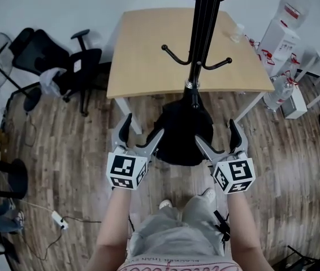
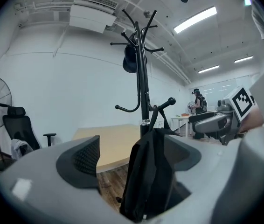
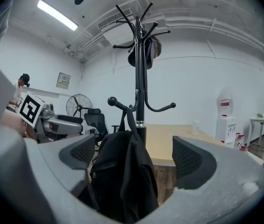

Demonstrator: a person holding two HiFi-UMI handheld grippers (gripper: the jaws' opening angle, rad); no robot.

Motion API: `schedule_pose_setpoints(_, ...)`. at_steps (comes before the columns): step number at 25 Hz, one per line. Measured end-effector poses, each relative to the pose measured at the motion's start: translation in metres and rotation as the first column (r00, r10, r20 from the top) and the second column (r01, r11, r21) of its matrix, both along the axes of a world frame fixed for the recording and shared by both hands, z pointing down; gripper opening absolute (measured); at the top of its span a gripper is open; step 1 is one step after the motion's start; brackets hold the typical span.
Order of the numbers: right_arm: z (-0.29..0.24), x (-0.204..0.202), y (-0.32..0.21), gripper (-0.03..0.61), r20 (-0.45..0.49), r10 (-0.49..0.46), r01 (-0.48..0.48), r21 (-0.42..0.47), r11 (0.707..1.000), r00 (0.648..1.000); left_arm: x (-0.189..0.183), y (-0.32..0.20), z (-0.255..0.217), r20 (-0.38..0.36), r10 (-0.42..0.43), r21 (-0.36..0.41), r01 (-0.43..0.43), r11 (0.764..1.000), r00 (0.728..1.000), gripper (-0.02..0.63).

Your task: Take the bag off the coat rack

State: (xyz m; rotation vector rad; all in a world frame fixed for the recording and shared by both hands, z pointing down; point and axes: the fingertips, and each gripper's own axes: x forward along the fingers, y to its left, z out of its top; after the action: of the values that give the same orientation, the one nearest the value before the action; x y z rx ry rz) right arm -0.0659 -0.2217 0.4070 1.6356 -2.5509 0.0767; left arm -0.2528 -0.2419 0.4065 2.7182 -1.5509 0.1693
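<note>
Black bag (image 1: 180,134) hangs from a coat rack (image 1: 200,44) hook. Left gripper (image 1: 143,127) and right gripper (image 1: 216,131) flank it, fingers (image 2: 83,160) released, gripping nothing.

Bag (image 1: 180,133): matt black cloth, soft creases. Coat rack (image 1: 201,33): glossy black metal, silvery collar. Table (image 1: 148,49): smooth pale wood top. Floor (image 1: 64,151): wood-grain planks, slight sheen. Left gripper (image 1: 143,130), right gripper (image 1: 216,133): matt grey plastic, dark ribbed pads (image 2: 86,157).
</note>
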Motion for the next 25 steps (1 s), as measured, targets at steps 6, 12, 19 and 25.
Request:
schedule_pose_setpoints(6, 0.034, -0.004, -0.005, 0.514, 0.019, -0.013, 0.014, -0.070, 0.997, 1.000, 0.012, -0.006, 0.029, 0.017, 0.046, -0.046, -0.045, 0.998, 0.999, 0.417)
schedule_pose_setpoints(12, 0.075, -0.009, -0.014, 0.512, 0.002, -0.036, 0.036, -0.157, 0.987, 0.999, 0.025, -0.017, 0.067, 0.015, 0.086, -0.121, -0.084, 0.989, 0.996, 0.391)
schedule_pose_setpoints(19, 0.102, -0.008, -0.022, 0.462, -0.018, -0.025, 0.021, -0.208, 0.978, 1.000, 0.039, -0.029, 0.099, 0.048, 0.129, -0.175, -0.119, 0.977, 0.990, 0.371)
schedule_pose_setpoints(25, 0.124, -0.004, -0.033, 0.436, -0.041, -0.002, -0.008, -0.249, 0.969, 0.999, 0.056, -0.041, 0.122, 0.071, 0.180, -0.219, -0.161, 0.962, 0.981, 0.347)
